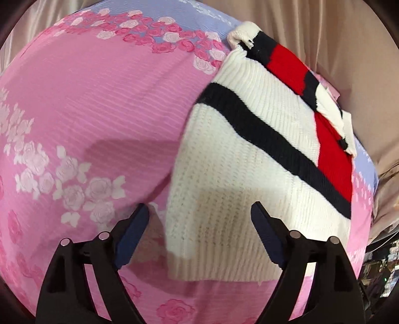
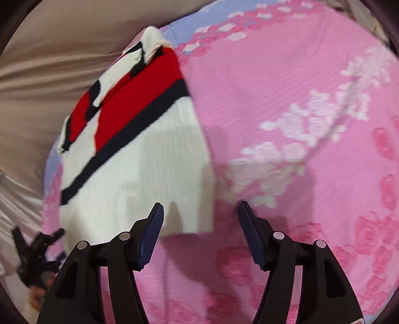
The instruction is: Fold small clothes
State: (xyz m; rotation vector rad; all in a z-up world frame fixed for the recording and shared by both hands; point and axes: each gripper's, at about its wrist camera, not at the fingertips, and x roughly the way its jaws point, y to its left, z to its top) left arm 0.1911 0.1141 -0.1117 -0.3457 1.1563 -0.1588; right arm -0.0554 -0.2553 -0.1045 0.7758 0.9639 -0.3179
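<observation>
A small knit sweater (image 1: 249,154), white with a dark navy stripe and red blocks, lies folded on a pink rose-print bedsheet (image 1: 99,104). My left gripper (image 1: 199,214) is open and empty, hovering over the sweater's near left corner. In the right wrist view the sweater (image 2: 139,159) lies left of centre on the sheet (image 2: 286,87). My right gripper (image 2: 200,211) is open and empty, just above the sweater's near right corner. The left gripper (image 2: 37,249) shows blurred at the lower left of that view.
Beige curtain fabric (image 1: 324,30) hangs behind the bed and also shows in the right wrist view (image 2: 49,62). The sheet turns pale blue (image 1: 199,17) at the far edge. Dark clutter (image 1: 379,269) lies beyond the bed's right edge.
</observation>
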